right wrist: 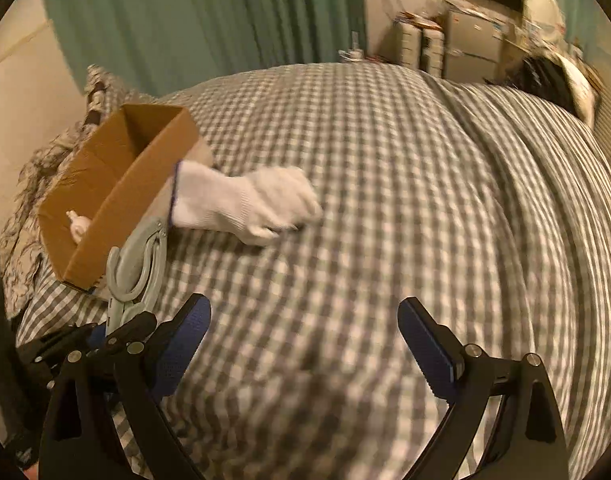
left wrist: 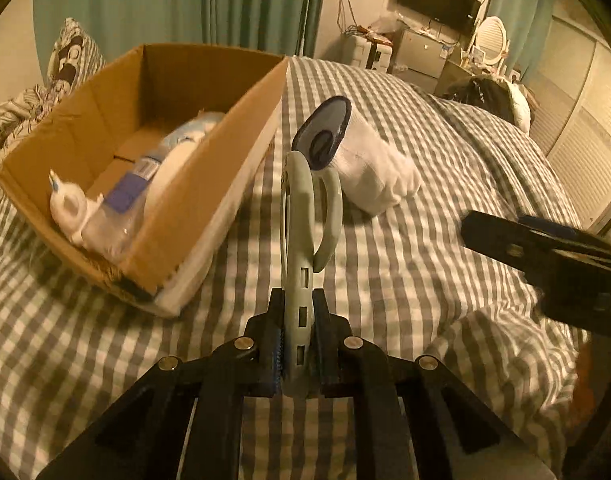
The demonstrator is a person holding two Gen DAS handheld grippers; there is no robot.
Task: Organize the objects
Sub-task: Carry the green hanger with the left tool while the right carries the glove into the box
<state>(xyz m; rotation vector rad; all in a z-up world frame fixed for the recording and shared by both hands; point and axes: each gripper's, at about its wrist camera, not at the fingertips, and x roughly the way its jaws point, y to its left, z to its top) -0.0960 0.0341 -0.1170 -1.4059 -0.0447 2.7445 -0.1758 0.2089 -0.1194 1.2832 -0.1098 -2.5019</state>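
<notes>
Left tongs point(left wrist: 298, 344) are clamping tight on a pale green clip hook point(left wrist: 305, 240), which is gripping the blue cuff of a white glove point(left wrist: 369, 164). The glove is hanging over the checked bed point(left wrist: 445, 184), just right of the cardboard box point(left wrist: 209, 184). Right tongs point(right wrist: 305, 344) are gaping wide, gripping nothing, hovering over open bedding with plenty of free room to the right. Left wrist view is showing the box contents: a spray bottle point(left wrist: 105, 208) and a white roll point(left wrist: 173, 168). Right wrist view is showing the glove's fingers brushing the bed, with the box interior mostly hidden.
</notes>
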